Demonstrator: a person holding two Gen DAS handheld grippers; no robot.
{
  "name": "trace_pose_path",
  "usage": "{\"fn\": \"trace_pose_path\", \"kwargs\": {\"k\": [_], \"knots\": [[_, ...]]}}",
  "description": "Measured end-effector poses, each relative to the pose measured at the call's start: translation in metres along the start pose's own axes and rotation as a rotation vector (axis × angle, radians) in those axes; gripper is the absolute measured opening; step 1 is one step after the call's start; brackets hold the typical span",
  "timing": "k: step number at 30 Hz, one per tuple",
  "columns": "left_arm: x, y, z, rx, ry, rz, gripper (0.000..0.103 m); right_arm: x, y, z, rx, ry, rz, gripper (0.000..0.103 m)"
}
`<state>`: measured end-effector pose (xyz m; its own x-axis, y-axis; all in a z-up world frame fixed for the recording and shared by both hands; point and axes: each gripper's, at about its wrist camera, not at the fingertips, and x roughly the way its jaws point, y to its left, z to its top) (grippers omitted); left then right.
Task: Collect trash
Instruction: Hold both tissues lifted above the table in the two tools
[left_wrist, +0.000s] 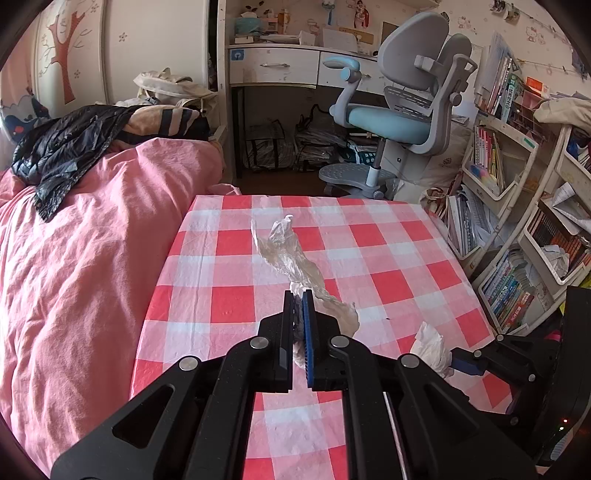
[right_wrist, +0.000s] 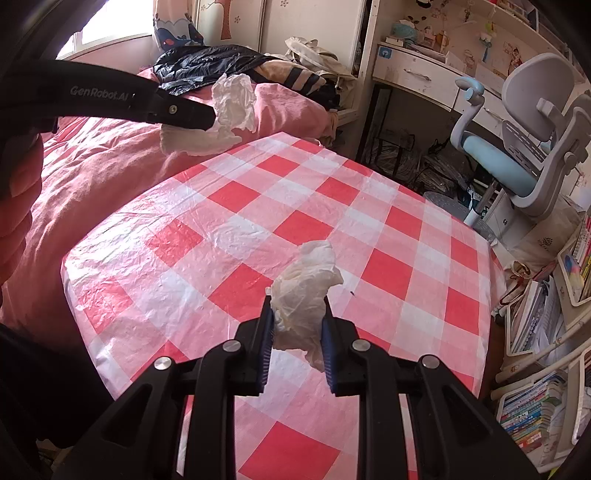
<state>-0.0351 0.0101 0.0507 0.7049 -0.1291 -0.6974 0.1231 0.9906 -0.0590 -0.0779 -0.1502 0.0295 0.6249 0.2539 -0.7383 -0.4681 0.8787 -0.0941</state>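
Note:
My left gripper is shut on a long crumpled piece of clear plastic wrap and holds it above the red-and-white checked table. In the right wrist view the same gripper reaches in from the upper left with the pale wrap hanging from its tip. My right gripper is shut on a crumpled white tissue, held over the table. It shows at the right edge of the left wrist view with the tissue.
A bed with a pink cover lies against the table's left side, with a dark jacket on it. A blue-grey desk chair and a desk stand beyond. Bookshelves line the right.

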Motion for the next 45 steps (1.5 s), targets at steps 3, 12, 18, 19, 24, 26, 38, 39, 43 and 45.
{"fn": "trace_pose_path", "kwargs": {"k": [3, 12, 18, 19, 24, 26, 38, 39, 43, 45], "knots": [[-0.0009, -0.0003, -0.0002, -0.001, -0.002, 0.0, 0.005, -0.0001, -0.0005, -0.0002, -0.001, 0.001, -0.001, 0.025], [-0.0007, -0.0002, -0.0002, -0.001, -0.004, 0.0, 0.005, 0.0002, -0.0008, -0.0029, -0.009, 0.009, -0.003, 0.025], [-0.0009, 0.0001, -0.0008, -0.001, -0.004, -0.001, 0.005, 0.0005, -0.0001, -0.0032, -0.011, 0.01, -0.004, 0.025], [-0.0008, 0.0, -0.0009, 0.0, -0.004, -0.001, 0.005, 0.0005, 0.0001, -0.003, -0.011, 0.01, -0.004, 0.025], [-0.0008, -0.0004, -0.0009, 0.002, -0.003, -0.001, 0.005, 0.0006, 0.0003, -0.0029, -0.012, 0.01, -0.004, 0.025], [-0.0006, -0.0006, -0.0009, 0.002, -0.003, -0.001, 0.005, 0.0006, 0.0003, -0.0028, -0.012, 0.011, -0.004, 0.025], [-0.0008, -0.0009, -0.0016, 0.004, -0.003, -0.002, 0.005, 0.0014, 0.0009, -0.0026, -0.012, 0.012, -0.005, 0.025], [-0.0007, -0.0011, -0.0016, 0.005, -0.003, -0.002, 0.005, 0.0014, 0.001, -0.0026, -0.013, 0.011, -0.005, 0.025], [-0.0009, -0.0011, -0.0019, 0.005, -0.004, -0.002, 0.005, 0.0011, 0.0003, -0.0031, -0.013, 0.012, -0.006, 0.025], [-0.0009, -0.0013, -0.0018, 0.007, -0.005, -0.002, 0.005, 0.0012, 0.0011, -0.0024, -0.015, 0.012, -0.008, 0.025]]}}
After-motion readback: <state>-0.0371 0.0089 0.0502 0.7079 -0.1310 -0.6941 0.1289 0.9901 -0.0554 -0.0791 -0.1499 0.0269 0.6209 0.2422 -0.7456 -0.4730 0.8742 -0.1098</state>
